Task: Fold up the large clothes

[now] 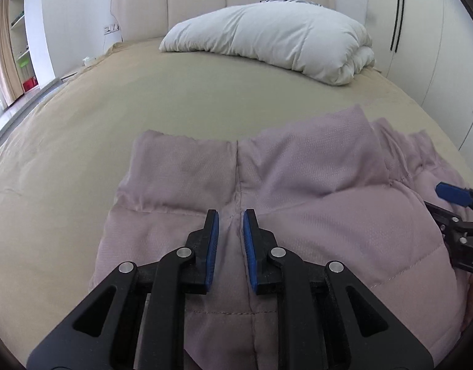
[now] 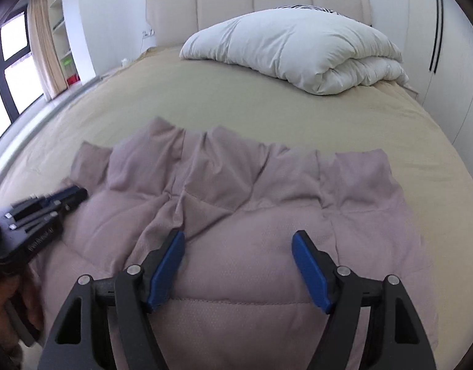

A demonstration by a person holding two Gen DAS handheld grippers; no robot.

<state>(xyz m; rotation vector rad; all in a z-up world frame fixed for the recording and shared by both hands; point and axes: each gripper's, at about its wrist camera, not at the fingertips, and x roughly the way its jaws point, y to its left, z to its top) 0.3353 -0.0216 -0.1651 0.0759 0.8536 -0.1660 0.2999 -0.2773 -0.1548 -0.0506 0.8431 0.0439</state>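
Nearest my lens, left gripper (image 1: 231, 215): blue pads drawn close, a narrow gap between them, poised over the centre seam of the mauve quilted jacket (image 1: 282, 191); cannot tell whether any fabric is pinched. Jacket lies flat on the tan bedsheet (image 1: 144, 98), at the near end of the bed, its far edge rumpled into folds. Moving right, right gripper (image 2: 238, 239): fingers spread wide over the puffy quilting, nothing between them. Far end, toward the right: folded white duvet (image 2: 298, 49) against the beige padded headboard (image 2: 224, 6). White wardrobe doors (image 1: 421, 30) at right edge.
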